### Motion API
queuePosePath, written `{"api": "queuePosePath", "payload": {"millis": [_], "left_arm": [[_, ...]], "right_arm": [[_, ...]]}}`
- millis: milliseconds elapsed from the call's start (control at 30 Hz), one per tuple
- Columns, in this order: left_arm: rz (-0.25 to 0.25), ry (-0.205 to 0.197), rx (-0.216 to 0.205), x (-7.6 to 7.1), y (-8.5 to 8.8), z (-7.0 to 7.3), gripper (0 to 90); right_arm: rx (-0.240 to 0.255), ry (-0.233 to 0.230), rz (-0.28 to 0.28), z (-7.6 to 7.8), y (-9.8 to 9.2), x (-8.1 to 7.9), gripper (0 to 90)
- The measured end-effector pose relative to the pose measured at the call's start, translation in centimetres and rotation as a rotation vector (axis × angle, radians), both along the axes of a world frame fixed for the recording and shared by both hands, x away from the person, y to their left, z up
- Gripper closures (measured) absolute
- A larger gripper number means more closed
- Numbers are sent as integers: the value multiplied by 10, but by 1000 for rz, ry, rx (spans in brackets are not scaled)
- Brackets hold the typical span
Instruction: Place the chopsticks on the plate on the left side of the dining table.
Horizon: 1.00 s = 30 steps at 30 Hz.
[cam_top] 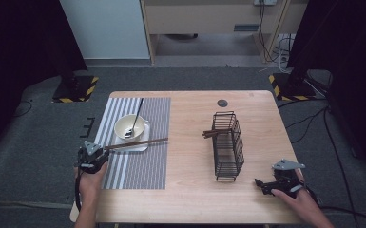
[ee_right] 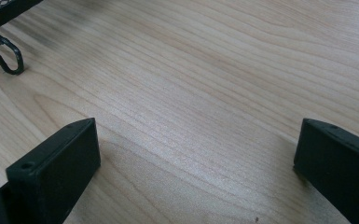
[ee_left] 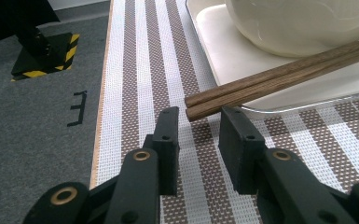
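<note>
Since the tabletop (cam_top: 190,190) carries a striped placemat (cam_top: 138,166) at the left and a black wire rack (cam_top: 228,147) at the right, the work looks like setting chopsticks (ee_left: 279,79) by the bowl (cam_top: 130,127). That pair lies across the white tray's (ee_left: 224,56) near rim, its ends just ahead of the left hand-held gripper (ee_left: 198,133), whose jaws stand slightly apart and pinch nothing. To finish well, draw straight back without nudging the ends. The right hand-held gripper (ee_right: 196,149) rests wide open and empty on bare wood near the rack.
</note>
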<state>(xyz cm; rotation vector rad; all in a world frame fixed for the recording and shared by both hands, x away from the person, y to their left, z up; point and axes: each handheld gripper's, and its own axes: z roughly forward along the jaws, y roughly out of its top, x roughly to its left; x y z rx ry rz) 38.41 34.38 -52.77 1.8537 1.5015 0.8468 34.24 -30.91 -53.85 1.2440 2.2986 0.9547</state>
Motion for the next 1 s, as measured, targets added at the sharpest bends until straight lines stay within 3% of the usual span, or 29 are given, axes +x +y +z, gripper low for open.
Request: {"api": "queuePosePath", "payload": {"millis": [1000], "left_arm": [[-5, -1, 19, 10, 3, -1, 678]], "right_arm": [[0, 0, -1, 0, 0, 0, 2]]}}
